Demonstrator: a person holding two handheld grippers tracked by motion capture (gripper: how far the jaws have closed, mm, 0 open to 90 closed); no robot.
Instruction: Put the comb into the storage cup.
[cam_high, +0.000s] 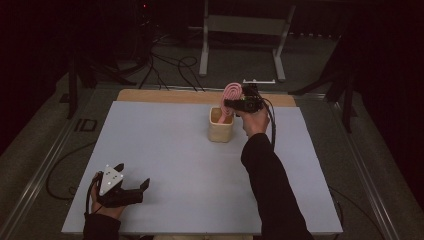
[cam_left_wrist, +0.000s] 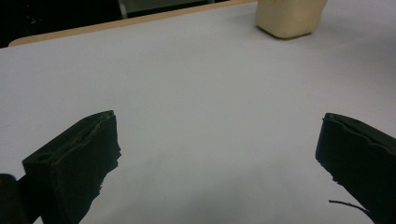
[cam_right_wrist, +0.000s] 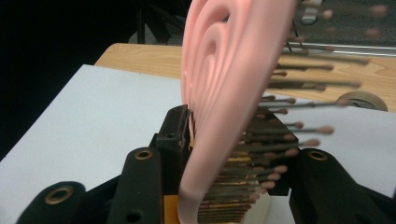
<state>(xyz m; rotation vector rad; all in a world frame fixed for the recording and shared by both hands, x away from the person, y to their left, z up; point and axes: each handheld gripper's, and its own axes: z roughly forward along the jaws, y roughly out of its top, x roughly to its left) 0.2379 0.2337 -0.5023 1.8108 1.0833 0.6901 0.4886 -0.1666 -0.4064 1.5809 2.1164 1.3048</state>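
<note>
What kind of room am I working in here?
Probably a lab or recording studio, not a home: a pale work table on a dark floor, loose cables behind it, and a metal stand. The right gripper holds a pink hairbrush over a beige cup.

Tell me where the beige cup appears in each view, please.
High view: the beige cup stands at the table's far middle, below the right gripper with the pink hairbrush.
Left gripper view: the cup is at the top edge, right of middle, cut off.
Right gripper view: I cannot make out the cup.
Shared landmark: the table's wooden far edge.
</note>
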